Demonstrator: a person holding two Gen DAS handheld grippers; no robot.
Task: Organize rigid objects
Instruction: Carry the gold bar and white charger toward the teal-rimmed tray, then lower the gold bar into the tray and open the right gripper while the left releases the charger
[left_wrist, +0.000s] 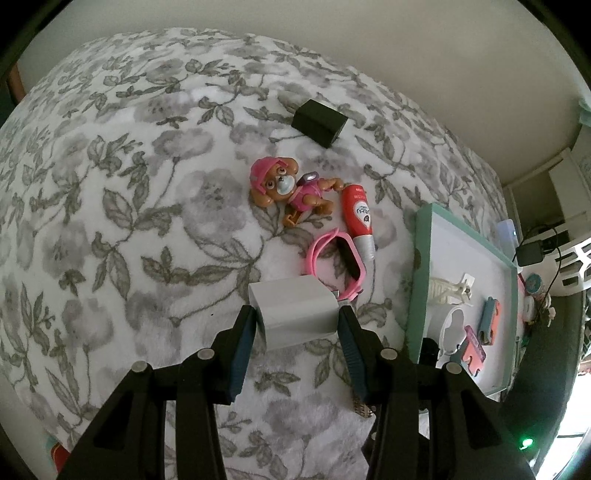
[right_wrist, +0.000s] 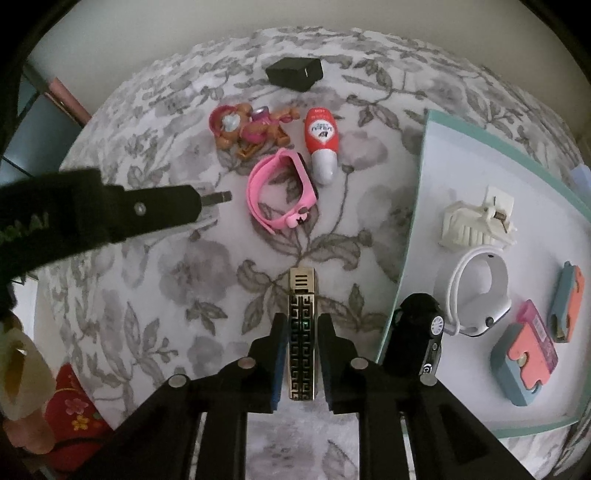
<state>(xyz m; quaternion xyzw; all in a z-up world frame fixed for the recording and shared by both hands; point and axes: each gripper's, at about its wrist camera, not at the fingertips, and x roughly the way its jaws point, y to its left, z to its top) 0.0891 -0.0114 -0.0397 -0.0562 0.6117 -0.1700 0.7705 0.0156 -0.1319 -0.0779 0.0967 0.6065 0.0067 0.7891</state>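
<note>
Red tube (right_wrist: 322, 142) label unreadable. Left hand-held gripper (left_wrist: 297, 323) clamped on white charger (left_wrist: 295, 314); right hand-held gripper (right_wrist: 302, 332) pinching gold patterned lighter (right_wrist: 302, 332), pink watch (right_wrist: 282, 186) ahead.

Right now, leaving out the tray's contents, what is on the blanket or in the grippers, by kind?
Power adapters: 2 (black adapter, white adapter)
Pink smartwatch: 1
Dog figure: 1
Red tube: 1
Patterned lighter: 1
Total: 6
</note>
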